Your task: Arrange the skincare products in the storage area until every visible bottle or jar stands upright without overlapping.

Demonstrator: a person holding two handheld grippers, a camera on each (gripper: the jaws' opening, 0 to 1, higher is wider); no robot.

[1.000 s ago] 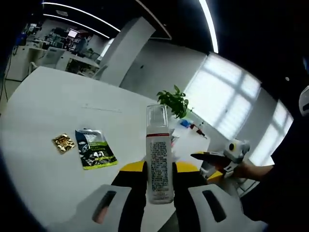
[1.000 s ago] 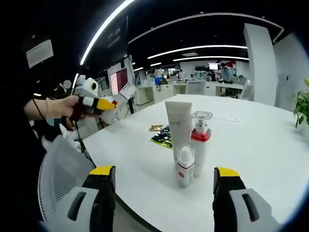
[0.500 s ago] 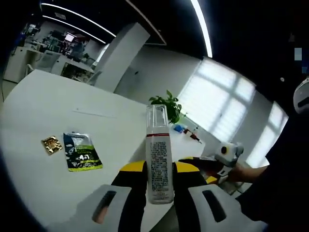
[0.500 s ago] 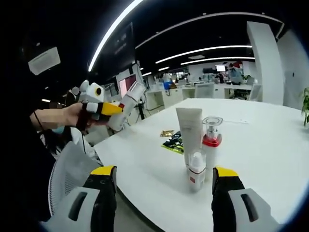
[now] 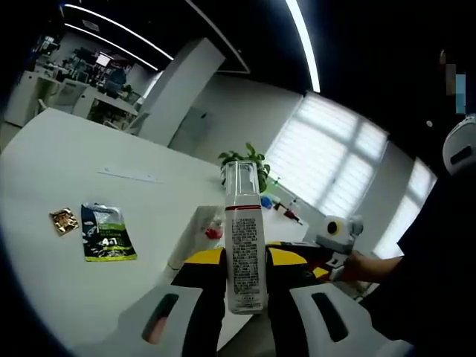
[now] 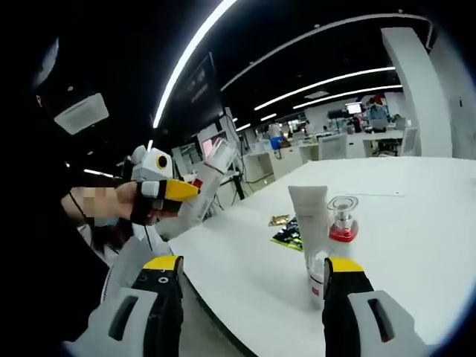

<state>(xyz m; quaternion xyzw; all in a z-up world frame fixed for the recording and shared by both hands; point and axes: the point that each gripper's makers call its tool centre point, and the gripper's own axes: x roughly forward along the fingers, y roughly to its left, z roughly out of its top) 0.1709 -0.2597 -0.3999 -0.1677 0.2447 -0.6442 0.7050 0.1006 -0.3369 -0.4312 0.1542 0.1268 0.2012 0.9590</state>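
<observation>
Now the left gripper (image 5: 244,279) clamps a slim white bottle (image 5: 244,249) with a clear cap, long axis upright between its jaws, off the table (image 5: 52,290) edge. On the glossy table stand a tube (image 6: 308,219), a red-collared pump (image 6: 341,223) and a small bottle (image 6: 318,279), close together. The right gripper (image 6: 249,290) gapes empty, nearer them.

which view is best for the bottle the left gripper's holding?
Left gripper view: the foam pump bottle stands upright between the left gripper jaws, clear cap, red band and label all readable. The right gripper view shows it small and tilted at the left, half hidden by the left gripper and the hand.
</observation>
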